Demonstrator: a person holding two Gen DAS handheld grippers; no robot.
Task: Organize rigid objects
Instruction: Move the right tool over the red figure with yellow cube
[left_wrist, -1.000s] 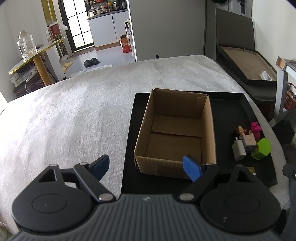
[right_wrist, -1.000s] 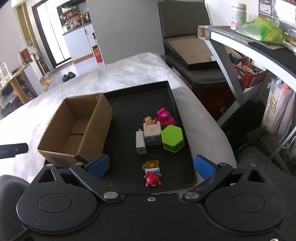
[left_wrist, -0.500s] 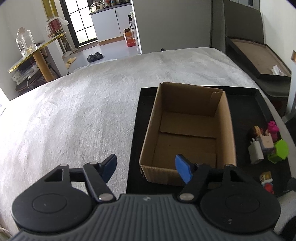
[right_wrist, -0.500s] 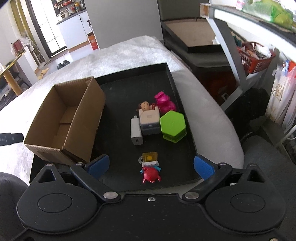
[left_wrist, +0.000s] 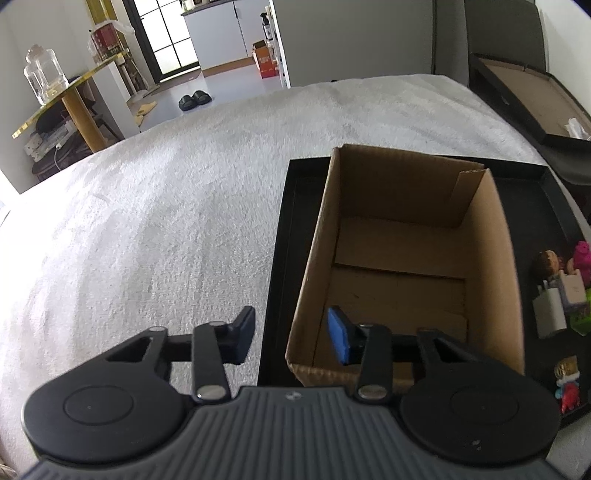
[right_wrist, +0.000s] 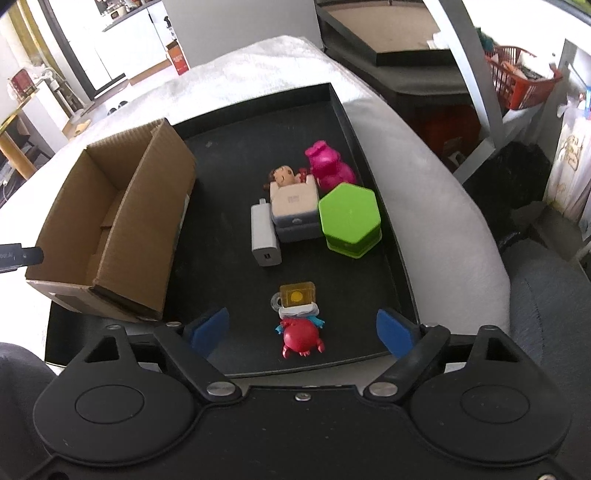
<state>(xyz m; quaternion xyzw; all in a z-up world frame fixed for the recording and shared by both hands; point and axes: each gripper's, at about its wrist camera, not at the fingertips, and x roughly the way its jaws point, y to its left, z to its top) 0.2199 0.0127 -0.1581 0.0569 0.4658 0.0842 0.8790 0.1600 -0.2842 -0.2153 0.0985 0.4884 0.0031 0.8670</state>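
An empty open cardboard box (left_wrist: 399, 258) (right_wrist: 110, 229) stands on the left of a black tray (right_wrist: 229, 140). My left gripper (left_wrist: 291, 338) is open, its jaws either side of the box's near left corner. On the tray's right lie a red crab toy (right_wrist: 301, 332), a yellow block (right_wrist: 297, 295), a white charger (right_wrist: 264, 240), a beige-grey case (right_wrist: 293, 210), a green hexagonal box (right_wrist: 349, 218), a pink figure (right_wrist: 327, 166) and a small doll (right_wrist: 282, 177). My right gripper (right_wrist: 301, 328) is open, its jaws either side of the crab toy.
The tray lies on a white fuzzy cloth (left_wrist: 166, 206) over a table. A dark chair with a framed board (right_wrist: 388, 48) and a shelf with a red basket (right_wrist: 524, 85) stand to the right. A glass jar (left_wrist: 44, 77) stands on a gold side table far left.
Both grippers moved forward and down. The left jaws narrowed and now straddle the box's near left corner. The right jaws now flank the crab toy.
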